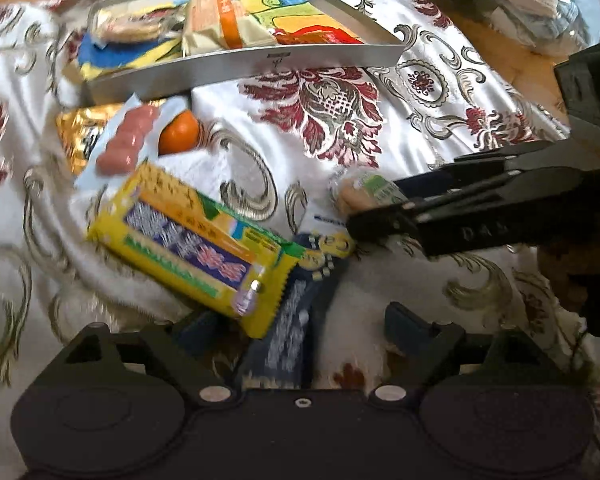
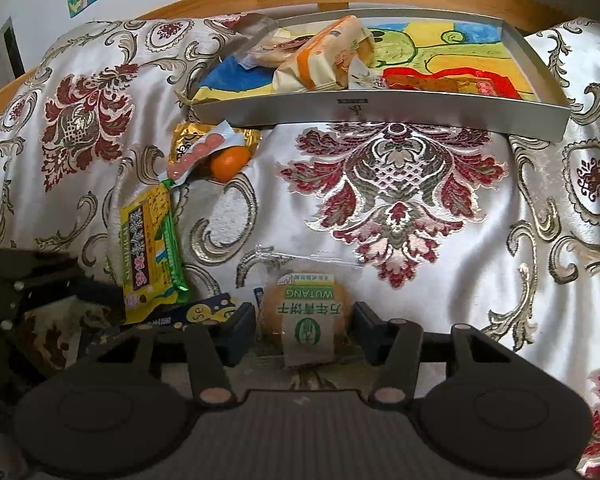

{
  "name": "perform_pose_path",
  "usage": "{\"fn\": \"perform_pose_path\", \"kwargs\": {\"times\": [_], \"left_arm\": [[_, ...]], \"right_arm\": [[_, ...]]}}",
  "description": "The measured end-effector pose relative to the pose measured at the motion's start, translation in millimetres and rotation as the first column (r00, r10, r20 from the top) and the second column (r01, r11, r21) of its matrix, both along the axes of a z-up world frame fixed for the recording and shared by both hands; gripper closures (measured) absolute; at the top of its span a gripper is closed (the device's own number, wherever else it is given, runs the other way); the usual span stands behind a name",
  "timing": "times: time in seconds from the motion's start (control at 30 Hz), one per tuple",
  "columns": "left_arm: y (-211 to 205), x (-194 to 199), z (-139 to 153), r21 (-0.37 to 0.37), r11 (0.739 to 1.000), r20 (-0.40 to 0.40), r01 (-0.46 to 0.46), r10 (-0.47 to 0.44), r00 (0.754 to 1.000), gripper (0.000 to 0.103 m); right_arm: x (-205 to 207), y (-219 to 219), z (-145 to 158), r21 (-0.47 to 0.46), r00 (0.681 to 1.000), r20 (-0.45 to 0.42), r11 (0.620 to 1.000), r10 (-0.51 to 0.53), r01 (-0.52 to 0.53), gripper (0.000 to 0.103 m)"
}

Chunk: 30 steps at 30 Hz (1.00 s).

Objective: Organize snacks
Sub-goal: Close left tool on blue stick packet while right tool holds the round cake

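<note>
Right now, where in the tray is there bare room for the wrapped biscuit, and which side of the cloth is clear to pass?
The tray is free at its right rear, behind the red packet; its left half is crowded around the orange-banded pack. The cloth right of the wrapped biscuit is bare; the left is cluttered by the yellow packet and orange.

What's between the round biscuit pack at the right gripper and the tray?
In the right wrist view, only bare patterned cloth lies between the biscuit pack and the tray.
</note>
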<state>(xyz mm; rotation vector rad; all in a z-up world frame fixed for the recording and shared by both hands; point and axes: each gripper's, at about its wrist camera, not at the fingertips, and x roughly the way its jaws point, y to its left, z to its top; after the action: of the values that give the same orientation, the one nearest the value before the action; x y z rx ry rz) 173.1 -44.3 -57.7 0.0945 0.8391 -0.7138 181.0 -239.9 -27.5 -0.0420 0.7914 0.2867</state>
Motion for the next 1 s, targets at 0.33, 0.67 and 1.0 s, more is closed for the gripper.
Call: {"fn": "perform_pose_path", "kwargs": {"times": [0.33, 0.67, 1.0], "left_arm": [[6.4, 2.2, 3.1, 0.002, 1.000, -0.037, -0.022, 0.022, 0.999, 0.037], [2.5, -5.5, 10.3, -0.034, 0.999, -0.113, 0.017, -0.021, 0.993, 0.068], [-1.2, -2.1, 4.1, -0.063, 0.998, -0.087, 0.013, -0.018, 0.996, 0.065]], "right_arm": [[3.3, -2.2, -3.5, 0.038, 0.999, -0.012, 0.999, -0.033, 0.034, 0.044], [-16.1, -4.3, 2.2, -0.007, 0.999, 0.015, 0.999, -0.034, 0.035, 0.050], [-29.3, -4.5, 3.5, -0.027, 0.999, 0.013, 0.999, -0.038, 0.038, 0.050]]}}
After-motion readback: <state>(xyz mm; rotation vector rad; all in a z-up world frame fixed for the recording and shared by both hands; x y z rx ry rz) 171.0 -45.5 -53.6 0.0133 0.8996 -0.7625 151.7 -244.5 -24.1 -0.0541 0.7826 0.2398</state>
